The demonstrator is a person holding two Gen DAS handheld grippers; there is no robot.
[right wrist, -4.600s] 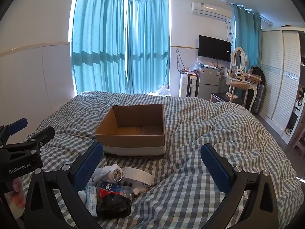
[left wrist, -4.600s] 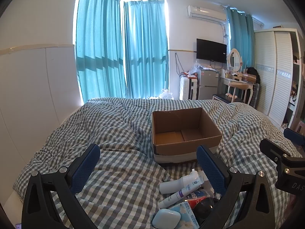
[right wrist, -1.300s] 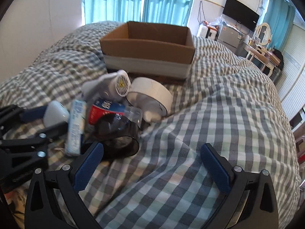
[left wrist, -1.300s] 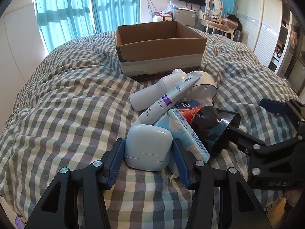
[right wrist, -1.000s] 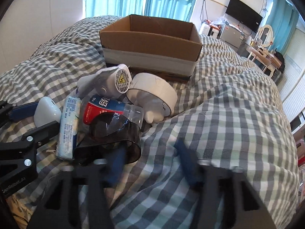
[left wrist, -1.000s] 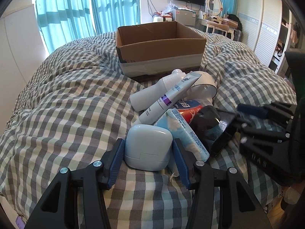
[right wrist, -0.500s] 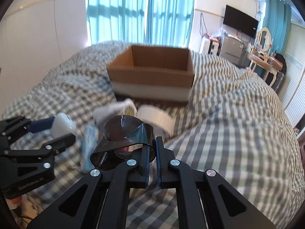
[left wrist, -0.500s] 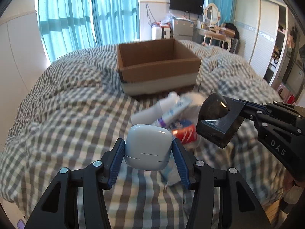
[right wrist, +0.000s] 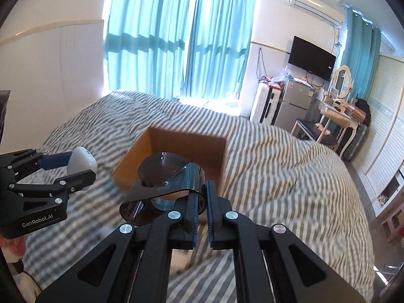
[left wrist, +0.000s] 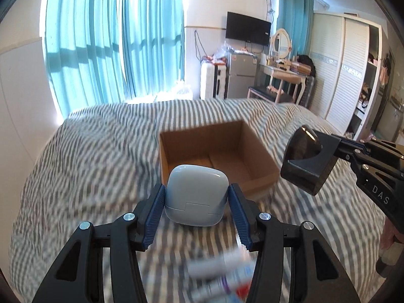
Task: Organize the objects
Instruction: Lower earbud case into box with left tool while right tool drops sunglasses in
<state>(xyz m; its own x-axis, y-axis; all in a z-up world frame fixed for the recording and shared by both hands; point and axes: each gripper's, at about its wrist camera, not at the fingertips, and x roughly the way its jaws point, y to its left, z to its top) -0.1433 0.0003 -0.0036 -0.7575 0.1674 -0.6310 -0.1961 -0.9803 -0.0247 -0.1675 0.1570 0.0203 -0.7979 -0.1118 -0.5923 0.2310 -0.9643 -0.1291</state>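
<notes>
My left gripper (left wrist: 196,203) is shut on a pale blue-white rounded case (left wrist: 195,197) and holds it in the air, just in front of the open cardboard box (left wrist: 214,156). My right gripper (right wrist: 202,202) is shut on the thin wall of a dark translucent plastic cup-like holder (right wrist: 161,184), also lifted, with the cardboard box (right wrist: 174,149) behind it. In the left wrist view the dark holder (left wrist: 305,159) hangs to the right of the box. In the right wrist view the case (right wrist: 80,162) shows at the left. The box looks empty inside.
The box rests on a bed with a grey checked quilt (left wrist: 88,156). Blurred tubes and bottles (left wrist: 222,275) lie on the quilt below my left gripper. Teal curtains (left wrist: 113,40), a small fridge (left wrist: 240,75), a dressing table and a wardrobe (left wrist: 348,70) stand beyond the bed.
My right gripper closed on the dark holder and lifted it off the pile. Both grippers rose with their objects and now sit closer to the box; the remaining pile dropped low in view.
</notes>
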